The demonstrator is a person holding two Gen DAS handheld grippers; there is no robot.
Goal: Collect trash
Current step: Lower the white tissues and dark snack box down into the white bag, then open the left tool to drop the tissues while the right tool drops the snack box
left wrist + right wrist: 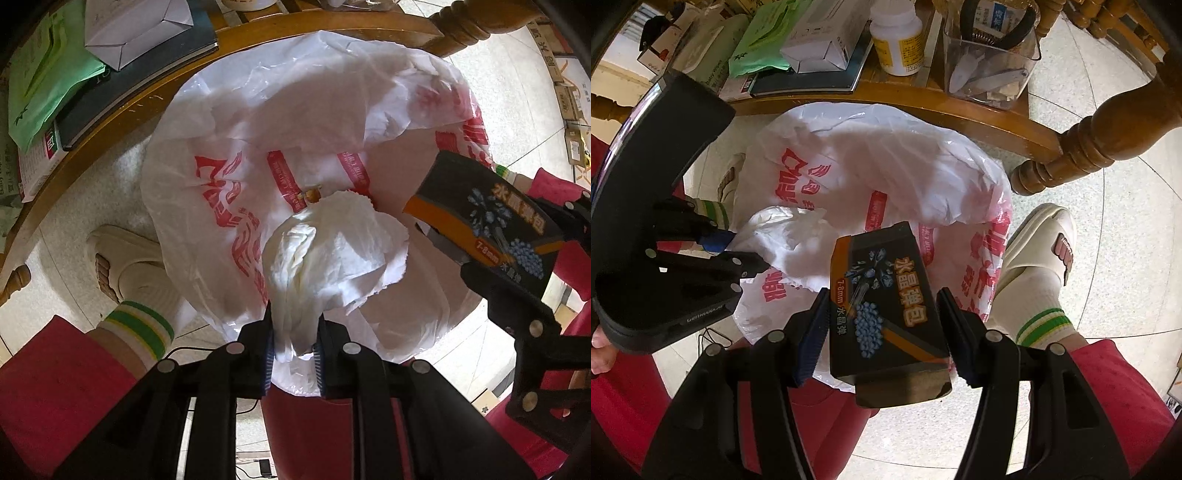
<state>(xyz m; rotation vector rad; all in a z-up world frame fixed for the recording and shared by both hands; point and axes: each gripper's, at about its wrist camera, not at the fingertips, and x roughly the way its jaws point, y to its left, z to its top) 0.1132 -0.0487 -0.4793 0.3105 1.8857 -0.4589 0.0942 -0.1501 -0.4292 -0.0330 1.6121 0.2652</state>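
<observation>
A white plastic bag with red print (258,122) lines a bin on the floor, its mouth open; it also shows in the right wrist view (886,162). My left gripper (295,354) is shut on a crumpled white tissue (332,254) and holds it over the bag mouth. The tissue also shows at the left of the right wrist view (790,240). My right gripper (882,332) is shut on a black and orange box with blue beads printed on it (886,295), above the bag's near edge. The box shows at the right of the left wrist view (491,221).
A low wooden table (923,99) stands behind the bin with books, a green packet (44,81), a white carton (136,29), a white bottle (897,37) and a clear holder (990,66). A turned table leg (1082,147) stands right. The person's slippered feet (1045,243) flank the bin.
</observation>
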